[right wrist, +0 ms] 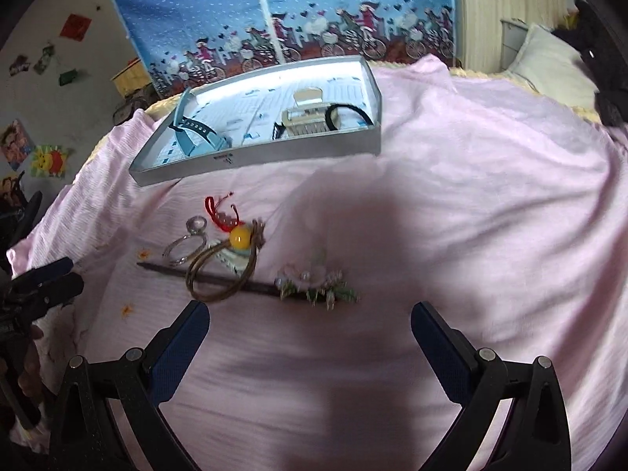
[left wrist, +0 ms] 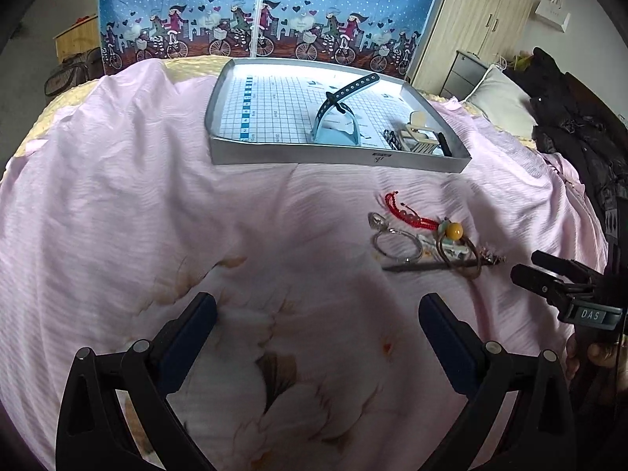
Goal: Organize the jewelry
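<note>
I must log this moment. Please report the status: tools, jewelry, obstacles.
Left tool open, empty; right tool open, empty. Jewelry pile loose on pink bedspread, short of the tray. Nothing blocking.

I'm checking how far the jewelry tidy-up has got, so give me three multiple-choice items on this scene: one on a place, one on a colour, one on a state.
1. Where does the blue watch lie?
A. in the grey tray
B. on the pink sheet
C. in a gripper

2. What colour is the big round bead in the pile of jewelry?
A. green
B. yellow
C. black

3. How do the two grippers stand?
A. both shut on jewelry
B. one open, one shut
C. both open and empty

Answers:
1 A: the blue watch rests inside the grey tray.
2 B: the bead is yellow, sitting on the brown cord loop.
3 C: the left gripper and the right gripper each have their fingers spread wide with only the pink sheet between them.
</note>
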Motion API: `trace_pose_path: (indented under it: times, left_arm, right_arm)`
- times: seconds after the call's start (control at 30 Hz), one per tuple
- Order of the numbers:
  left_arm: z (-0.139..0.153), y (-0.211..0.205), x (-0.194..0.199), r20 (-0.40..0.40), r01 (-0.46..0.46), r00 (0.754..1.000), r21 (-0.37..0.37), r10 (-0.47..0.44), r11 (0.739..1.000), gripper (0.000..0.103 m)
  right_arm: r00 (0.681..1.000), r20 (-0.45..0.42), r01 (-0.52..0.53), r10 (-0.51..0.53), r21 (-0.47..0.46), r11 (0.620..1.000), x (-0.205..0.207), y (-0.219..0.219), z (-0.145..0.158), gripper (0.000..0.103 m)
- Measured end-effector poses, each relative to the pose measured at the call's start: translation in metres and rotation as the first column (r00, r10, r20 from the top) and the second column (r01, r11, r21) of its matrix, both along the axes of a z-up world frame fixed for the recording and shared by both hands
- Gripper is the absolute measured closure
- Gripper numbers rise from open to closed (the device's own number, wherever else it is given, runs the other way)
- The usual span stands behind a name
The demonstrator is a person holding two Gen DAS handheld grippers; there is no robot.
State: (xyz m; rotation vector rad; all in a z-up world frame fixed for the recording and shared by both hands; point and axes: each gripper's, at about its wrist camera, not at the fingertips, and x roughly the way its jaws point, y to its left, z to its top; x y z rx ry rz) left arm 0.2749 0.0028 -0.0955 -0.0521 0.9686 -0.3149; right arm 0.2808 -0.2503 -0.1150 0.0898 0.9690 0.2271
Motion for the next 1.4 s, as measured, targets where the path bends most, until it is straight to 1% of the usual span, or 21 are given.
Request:
trace_pose_path:
  times: [0.07,0.17,0.23,0.27,0.33,0.37,0.43,0.47,0.5,0.53,0.57,0.63,0.67,0.77,0.87,0.93,1.03,1.07,1.1,1.23,1.4]
  left_arm:
    - [-0.002,-0.003,0.008,-0.006,-0.01,1.0,0.007,0.01,1.0,0.002]
    - [-0.003,-0.007,0.019,-0.016,-0.01,1.0,-0.006,0.01,1.0,0.003]
    - [-0.004,-0.01,0.028,-0.022,-0.007,1.0,-0.014,0.007,1.0,0.003]
    - [-0.004,-0.012,0.035,-0.024,0.001,1.0,-0.025,-0.001,1.0,0.003]
    - [-0.004,-0.016,0.042,-0.026,0.018,0.999,-0.043,-0.019,0.999,0.008]
    - [-0.004,-0.02,0.048,-0.028,0.034,0.999,-0.048,-0.035,0.998,0.011]
    - [-0.007,-0.026,0.056,-0.039,0.054,0.998,-0.047,-0.056,0.997,0.027]
    - [-0.009,-0.029,0.06,-0.048,0.062,0.997,-0.046,-0.064,0.997,0.031]
    - [-0.012,-0.032,0.065,-0.06,0.065,0.996,-0.048,-0.068,0.997,0.036]
    - [-0.015,-0.035,0.068,-0.07,0.07,0.995,-0.054,-0.073,0.996,0.041]
    - [-0.019,-0.038,0.073,-0.082,0.079,0.993,-0.063,-0.084,0.995,0.043]
    - [-0.022,-0.044,0.078,-0.097,0.093,0.99,-0.067,-0.099,0.993,0.052]
    - [-0.024,-0.047,0.081,-0.102,0.103,0.989,-0.066,-0.109,0.992,0.054]
    - [-0.029,-0.055,0.088,-0.12,0.115,0.985,-0.053,-0.12,0.992,0.062]
    - [-0.035,-0.056,0.097,-0.159,0.091,0.982,-0.06,-0.1,0.994,0.07]
    - [-0.039,-0.055,0.101,-0.18,0.077,0.98,-0.053,-0.086,0.996,0.083]
    - [-0.045,-0.053,0.106,-0.218,0.056,0.973,-0.077,-0.071,0.995,0.091]
    - [-0.045,-0.052,0.106,-0.227,0.045,0.972,-0.084,-0.063,0.995,0.093]
    - [-0.046,-0.05,0.108,-0.238,0.036,0.969,-0.096,-0.058,0.995,0.094]
    - [-0.043,-0.05,0.107,-0.251,0.022,0.967,-0.096,-0.045,0.995,0.096]
    - [-0.035,-0.045,0.103,-0.248,-0.03,0.969,-0.122,-0.001,0.992,0.096]
  right_arm:
    - [0.999,0.005,-0.037,0.037,-0.015,0.999,0.005,0.003,0.001,0.0]
    - [0.994,0.005,-0.106,0.106,0.009,0.994,0.011,0.01,0.0,0.0]
    - [0.986,0.035,-0.16,0.16,-0.009,0.987,0.014,0.017,0.003,0.002]
    - [0.98,0.053,-0.19,0.191,-0.032,0.981,0.016,0.021,0.004,0.006]
    - [0.965,0.073,-0.246,0.251,-0.066,0.967,0.021,0.03,0.004,0.026]
    - [0.961,0.074,-0.262,0.267,-0.077,0.962,0.024,0.034,0.001,0.031]
    - [0.953,0.063,-0.29,0.296,-0.084,0.953,0.03,0.039,-0.005,0.044]
    - [0.952,0.049,-0.298,0.302,-0.081,0.951,0.033,0.041,-0.01,0.047]
    - [0.952,0.037,-0.302,0.305,-0.075,0.95,0.034,0.043,-0.014,0.05]
    - [0.952,0.029,-0.302,0.304,-0.072,0.951,0.036,0.044,-0.018,0.051]
    - [0.953,0.031,-0.299,0.302,-0.072,0.952,0.038,0.043,-0.018,0.051]
    - [0.955,0.038,-0.293,0.295,-0.052,0.955,0.041,0.042,-0.019,0.057]
    - [0.957,0.04,-0.287,0.289,-0.043,0.957,0.043,0.04,-0.019,0.058]
    - [0.957,0.051,-0.282,0.284,-0.037,0.959,0.047,0.039,-0.02,0.06]
    - [0.956,0.056,-0.289,0.289,-0.02,0.957,0.051,0.04,-0.022,0.061]
    - [0.957,0.051,-0.287,0.287,-0.011,0.958,0.055,0.042,-0.024,0.061]
    - [0.962,0.035,-0.272,0.271,0.013,0.962,0.059,0.045,-0.028,0.061]
    - [0.963,0.034,-0.267,0.266,0.019,0.963,0.06,0.045,-0.028,0.061]
    - [0.964,0.035,-0.263,0.262,0.025,0.965,0.061,0.045,-0.028,0.064]
    - [0.967,0.039,-0.254,0.252,0.074,0.964,0.063,0.04,-0.027,0.081]
    - [0.964,0.052,-0.265,0.261,0.095,0.96,0.06,0.04,-0.024,0.082]
